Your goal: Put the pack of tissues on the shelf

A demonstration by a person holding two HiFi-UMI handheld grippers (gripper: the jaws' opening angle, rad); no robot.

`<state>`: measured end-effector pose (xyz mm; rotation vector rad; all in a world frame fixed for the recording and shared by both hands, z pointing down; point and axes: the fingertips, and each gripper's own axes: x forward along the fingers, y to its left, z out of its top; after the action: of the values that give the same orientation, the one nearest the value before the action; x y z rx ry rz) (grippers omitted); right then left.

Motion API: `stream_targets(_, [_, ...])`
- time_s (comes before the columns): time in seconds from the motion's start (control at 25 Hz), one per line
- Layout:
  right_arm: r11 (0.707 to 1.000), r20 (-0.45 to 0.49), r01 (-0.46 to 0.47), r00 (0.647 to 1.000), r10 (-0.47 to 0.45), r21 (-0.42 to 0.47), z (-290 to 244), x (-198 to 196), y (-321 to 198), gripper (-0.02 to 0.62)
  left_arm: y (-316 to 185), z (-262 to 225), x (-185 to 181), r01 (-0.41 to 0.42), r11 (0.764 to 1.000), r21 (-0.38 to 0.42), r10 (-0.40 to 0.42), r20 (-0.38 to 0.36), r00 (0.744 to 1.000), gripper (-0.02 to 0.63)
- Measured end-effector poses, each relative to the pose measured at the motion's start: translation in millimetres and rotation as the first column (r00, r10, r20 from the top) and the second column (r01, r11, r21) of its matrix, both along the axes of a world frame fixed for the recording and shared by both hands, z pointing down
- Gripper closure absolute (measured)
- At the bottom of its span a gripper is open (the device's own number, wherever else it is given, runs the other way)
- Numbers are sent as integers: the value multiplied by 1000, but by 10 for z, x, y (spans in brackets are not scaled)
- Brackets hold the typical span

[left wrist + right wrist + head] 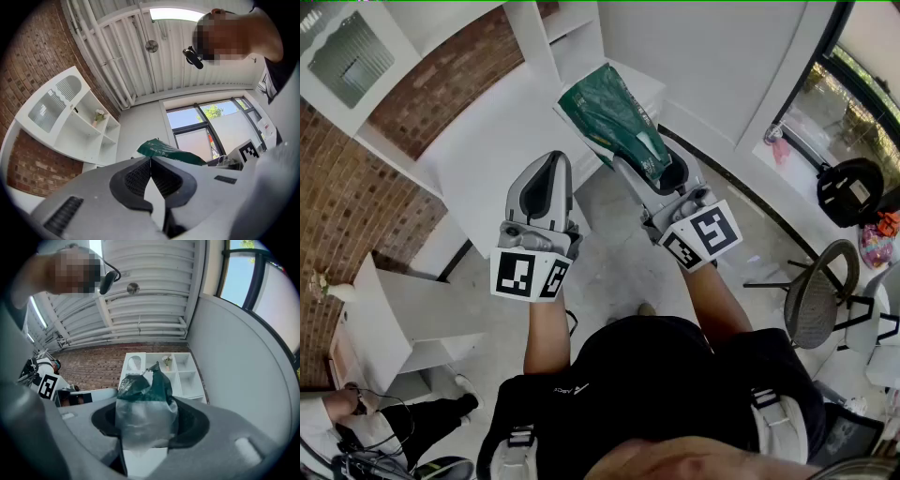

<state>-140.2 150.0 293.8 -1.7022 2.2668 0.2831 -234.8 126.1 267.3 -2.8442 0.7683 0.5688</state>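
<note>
Black-shirted torso and both forearms fill the bottom of the head view, arms stretched forward with a gripper in each hand. Right gripper (664, 176) is clamped on the pack of tissues (614, 117): its own view shows the pale, clear end of the green pack (143, 399) pinched between the two pads, with the rest of the pack sticking out past the jaw tips. The grip is at one end only, probably so the free end can go into a shelf opening first without the jaws getting in the way. The pack is held up in the air, touching nothing but the jaws, and aimed toward the white shelf (187, 376), which sits against the brick wall (89, 366). The shelf has open cubbies, and a small flower vase (166, 362) stands in one of the upper ones. In the head view the pack hangs in front of the shelf (577, 42) and is not in it yet. Left gripper (555, 161) has its jaws together with nothing between them; its own view shows the tips meeting (151, 159). It is held beside the right one, apart from the pack, so it looks idle and just kept out of the way. Task judged mid-carry, with the placing not yet done. Next up is likely reaching in and choosing a free cubby, and the soft pack may sag or catch on an edge. Another person sits at lower left (356, 412), and a chair (820, 291) stands to the right.
</note>
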Motion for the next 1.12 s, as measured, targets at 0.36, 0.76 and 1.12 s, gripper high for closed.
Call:
stream_targets(0.36, [999,-9,15,1000,-14,31,-89,194,-43,364,-48,-43,170,-3,999,44,3,4,1000,606])
stream_targets(0.76, [997,-15,47,999,-46,57,-230,898,-250,364,-293,-198,727,34,997,69,-34,7,999,606])
stream_targets(1.12, [996,-18,70,997,-69,48,-227,1287,-597,364,-590,-156,1175,28,999,40,-29,17,999,606])
